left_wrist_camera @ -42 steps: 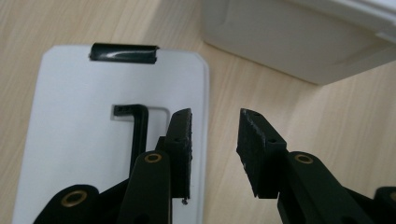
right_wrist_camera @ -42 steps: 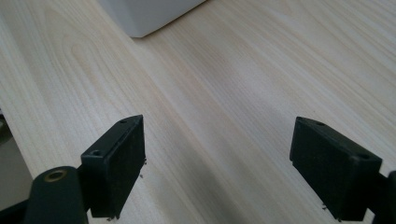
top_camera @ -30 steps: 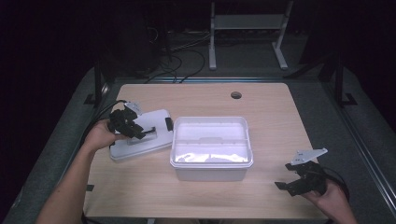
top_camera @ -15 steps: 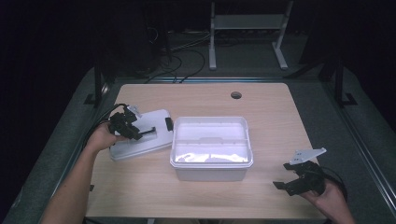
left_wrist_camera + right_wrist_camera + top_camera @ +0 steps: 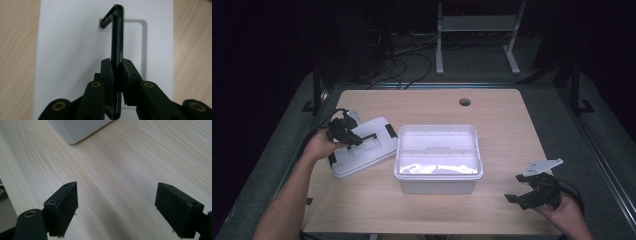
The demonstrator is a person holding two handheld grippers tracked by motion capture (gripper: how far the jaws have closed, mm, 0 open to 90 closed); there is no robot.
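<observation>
The handle (image 5: pixel 117 37), a thin black bar hinged up from the lid (image 5: pixel 75 45), stood on edge between the jaws of the left tool (image 5: pixel 117 75). Those jaws had just been closing, and their pads pressed the bar from both sides near its lower end. The lid lay flat on the counter (image 5: pixel 422 210) directly beneath that tool, with the handle's empty recess just beyond the bar. The lid looked light, stiff and smooth. The raised handle seemed the sensible place to hold it, though so narrow a bar would probably let the lid swing or twist if lifted fast, and a hold nearer the bar's middle would balance better.

The bin (image 5: pixel 438 157) stood open just beyond the lid, on the side away from the left hand (image 5: pixel 317 147). That hand came in low from the near edge, its forearm angled up the counter and the tool tipped down onto the lid.

The right tool (image 5: pixel 532 192) rested in the right hand (image 5: pixel 562 215) well apart from the bin, near the counter's front corner. Its jaws stood wide with nothing between them, bare wood beneath.
</observation>
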